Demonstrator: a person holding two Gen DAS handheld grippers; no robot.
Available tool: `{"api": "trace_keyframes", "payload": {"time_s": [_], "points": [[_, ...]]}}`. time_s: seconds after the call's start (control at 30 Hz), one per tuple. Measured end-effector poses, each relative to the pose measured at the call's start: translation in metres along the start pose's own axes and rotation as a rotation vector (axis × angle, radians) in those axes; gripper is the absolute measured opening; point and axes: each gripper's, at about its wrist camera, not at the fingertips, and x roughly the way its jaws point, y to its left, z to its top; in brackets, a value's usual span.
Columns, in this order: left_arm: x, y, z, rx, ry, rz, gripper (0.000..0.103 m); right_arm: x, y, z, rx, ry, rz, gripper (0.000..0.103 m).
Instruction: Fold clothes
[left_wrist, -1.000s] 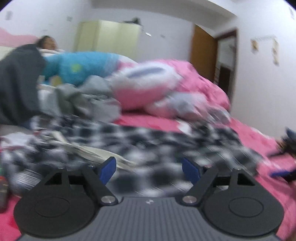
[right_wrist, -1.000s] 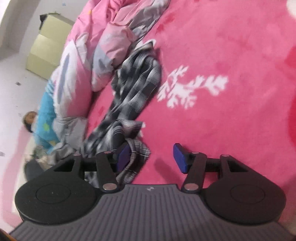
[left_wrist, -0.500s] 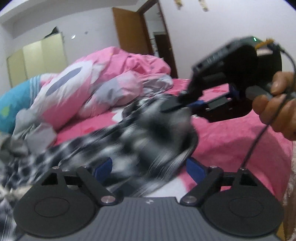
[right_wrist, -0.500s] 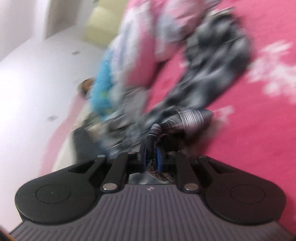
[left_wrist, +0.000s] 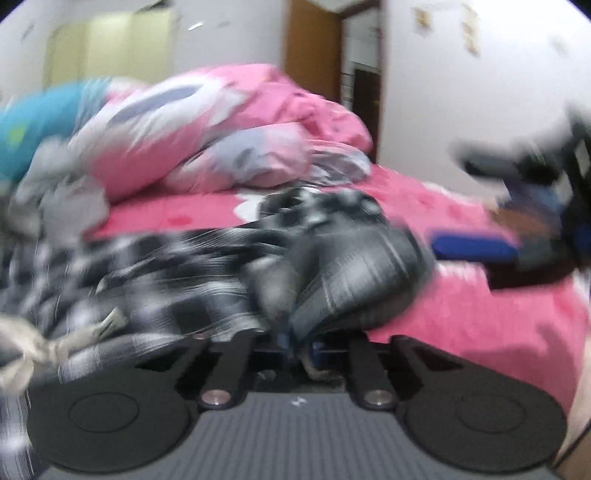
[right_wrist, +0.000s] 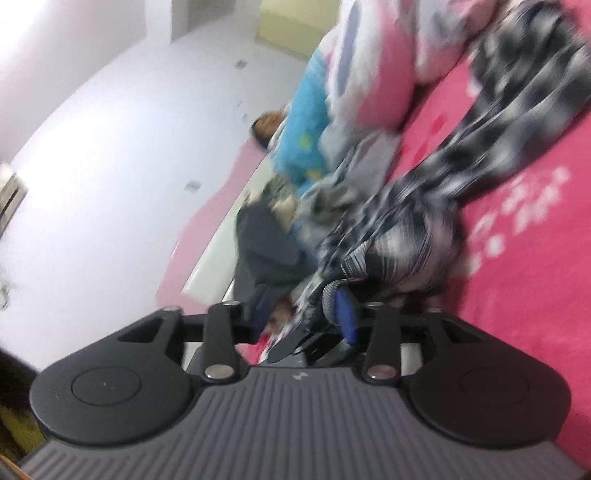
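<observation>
Bed (left_wrist: 461, 314): left gripper (left_wrist: 297, 341) pinches shirt (left_wrist: 332, 266)

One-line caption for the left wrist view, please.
Left tool shut on plaid shirt over pink bed; right tool blurred at right.

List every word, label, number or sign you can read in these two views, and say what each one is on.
No readable text in either view.
Left claw body: a small pale mark, a logo and not letters.
Right claw body: the same kind of mark.
Papers on the wall: too small and blurred to read.
Plaid shirt: no print visible.
</observation>
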Motion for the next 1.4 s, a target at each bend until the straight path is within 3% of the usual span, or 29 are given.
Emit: {"api": "trace_keyframes", "payload": {"time_s": [0.07, 0.17, 0.27, 0.37, 0.5, 0.73, 0.93, 1.0, 1.07, 1.1, 1.17, 1.33, 1.4], "points": [[-0.010, 0.029, 0.012, -0.160, -0.035, -0.037, 0.008, -0.014, -0.011, 0.005, 0.054, -0.059, -0.038, 0.049], [-0.028, 0.078, 0.031, -0.416, -0.107, -0.102, 0.008, -0.009, -0.013, 0.006, 0.022, -0.060, -0.122, 0.051], [-0.038, 0.125, 0.051, -0.584, -0.178, -0.118, 0.008, -0.003, -0.015, 0.006, -0.015, -0.058, -0.207, 0.051], [-0.042, 0.161, 0.059, -0.673, -0.223, -0.079, 0.007, 0.015, -0.009, -0.002, -0.108, -0.014, -0.275, 0.051], [-0.043, 0.190, 0.053, -0.749, -0.225, -0.054, 0.008, 0.065, 0.011, -0.017, -0.358, 0.100, -0.380, 0.053], [-0.037, 0.207, 0.036, -0.809, -0.219, -0.051, 0.008, 0.140, 0.023, -0.026, -0.522, 0.153, -0.433, 0.063], [-0.038, 0.208, 0.028, -0.779, -0.219, -0.076, 0.008, 0.199, 0.014, -0.046, -0.800, 0.273, -0.671, 0.065], [-0.037, 0.205, 0.024, -0.768, -0.209, -0.092, 0.008, 0.202, 0.011, -0.043, -0.804, 0.262, -0.667, 0.061], [-0.035, 0.202, 0.019, -0.759, -0.187, -0.112, 0.009, 0.202, 0.010, -0.036, -0.790, 0.232, -0.657, 0.035], [-0.034, 0.198, 0.016, -0.750, -0.169, -0.115, 0.013, 0.200, 0.011, -0.033, -0.785, 0.215, -0.655, 0.015], [-0.031, 0.191, 0.010, -0.731, -0.133, -0.121, 0.020, 0.192, 0.017, -0.030, -0.779, 0.138, -0.648, 0.011], [-0.033, 0.166, -0.001, -0.627, -0.069, -0.182, 0.044, 0.144, 0.044, -0.026, -0.836, -0.067, -0.749, 0.008], [-0.031, 0.159, -0.007, -0.613, -0.042, -0.200, 0.045, 0.115, 0.057, -0.021, -0.859, -0.161, -0.812, 0.008]]}}
